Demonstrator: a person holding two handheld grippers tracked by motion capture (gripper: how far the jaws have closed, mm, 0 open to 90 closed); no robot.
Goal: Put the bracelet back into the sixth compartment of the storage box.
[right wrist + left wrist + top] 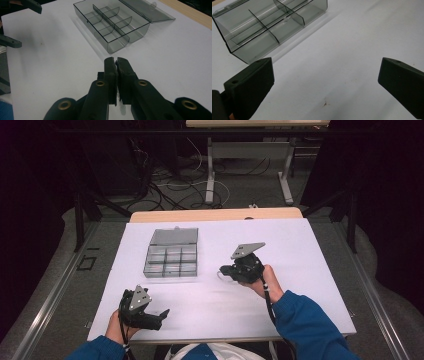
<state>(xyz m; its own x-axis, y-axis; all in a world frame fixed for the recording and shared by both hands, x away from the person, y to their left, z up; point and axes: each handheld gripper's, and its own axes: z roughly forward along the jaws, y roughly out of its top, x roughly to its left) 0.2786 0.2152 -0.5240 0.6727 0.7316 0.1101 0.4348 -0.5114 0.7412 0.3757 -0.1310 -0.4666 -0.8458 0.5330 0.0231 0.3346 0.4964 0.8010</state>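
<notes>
One table [300,250] carries a single white sheet [225,300], and a second table [250,123] stands behind it across the floor. On the sheet lies one clear box [171,254] with one lid [175,236] folded back. In the high view its tray is split into nine cells, three rows of three. There are two grippers: the left gripper [150,316] and the right gripper [227,271], each with two black jaws and one grey plate on top. Two hands hold them, one apiece, and two blue sleeves come in from the bottom edge.
</notes>
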